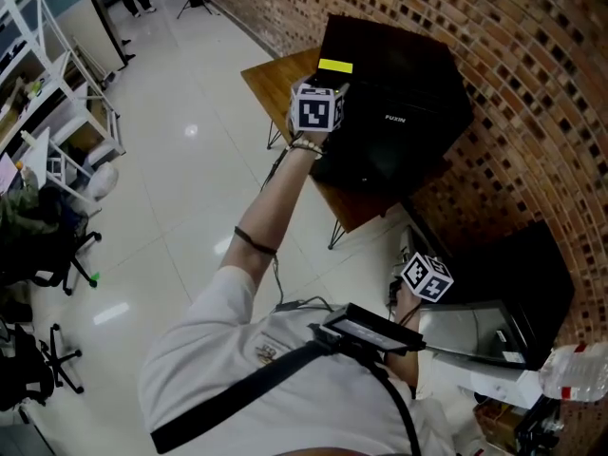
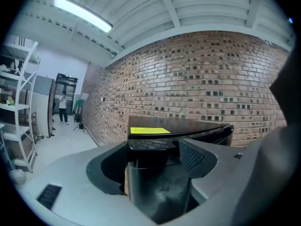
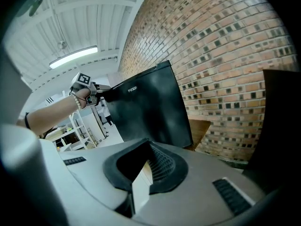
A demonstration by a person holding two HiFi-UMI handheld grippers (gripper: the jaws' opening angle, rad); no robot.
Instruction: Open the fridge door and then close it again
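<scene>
A black mini fridge point(image 1: 399, 112) stands on a wooden table point(image 1: 271, 79) against the brick wall, with a yellow sticker point(image 1: 334, 66) on its top. My left gripper point(image 1: 334, 98) is raised to the door's upper corner. In the left gripper view the jaws point(image 2: 155, 164) stand wide with the door's edge point(image 2: 160, 192) between them; a thin gap shows on the left side. The right gripper view shows the fridge front point(image 3: 150, 112) and the left gripper point(image 3: 96, 94) at its corner. My right gripper point(image 1: 418, 272) hangs low to the right, and its jaws point(image 3: 146, 173) are shut on nothing.
Brick wall point(image 1: 532, 84) runs behind the fridge. A second black appliance point(image 1: 513, 283) sits low at the right beside a plastic bottle point(image 1: 575, 369). White shelving point(image 1: 38, 112) and office chairs point(image 1: 38, 245) stand at the left across the shiny floor. A person point(image 2: 62, 107) stands far off.
</scene>
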